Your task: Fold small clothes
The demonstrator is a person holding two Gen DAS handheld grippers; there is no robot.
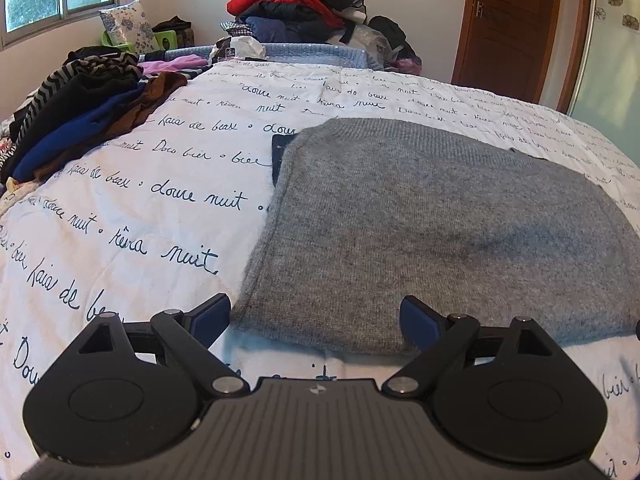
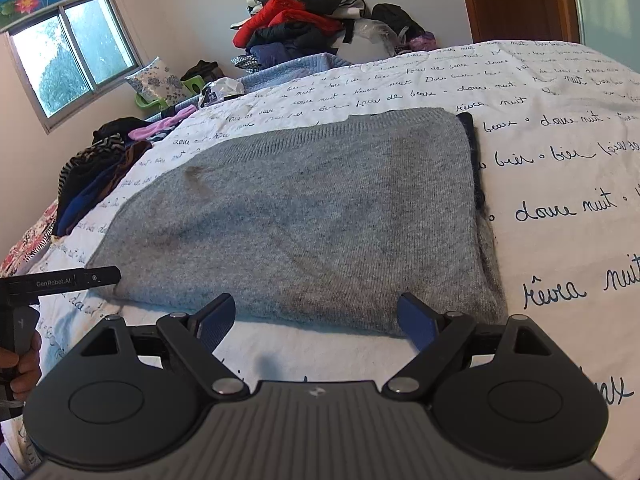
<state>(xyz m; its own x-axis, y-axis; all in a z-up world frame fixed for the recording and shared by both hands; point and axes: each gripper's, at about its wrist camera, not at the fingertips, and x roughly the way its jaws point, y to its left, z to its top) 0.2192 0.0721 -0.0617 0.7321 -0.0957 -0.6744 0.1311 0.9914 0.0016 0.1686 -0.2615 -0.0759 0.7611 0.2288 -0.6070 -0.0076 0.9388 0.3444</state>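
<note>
A grey knitted garment (image 1: 432, 232) lies folded flat on the white bedspread with blue script (image 1: 132, 208); a dark blue layer peeks out at its far left corner. It also shows in the right wrist view (image 2: 304, 216), with the dark edge along its right side. My left gripper (image 1: 316, 320) is open and empty, just before the garment's near left corner. My right gripper (image 2: 316, 320) is open and empty, just before the garment's near edge. The left gripper's body (image 2: 60, 280) shows at the left of the right wrist view.
A heap of dark, blue, brown and striped clothes (image 1: 80, 116) lies on the bed's left side. A tall pile of red and dark clothes (image 1: 296, 4) stands beyond the bed's far end. A wooden door (image 1: 516, 24) is at the far right, a window (image 2: 72, 56) at the left.
</note>
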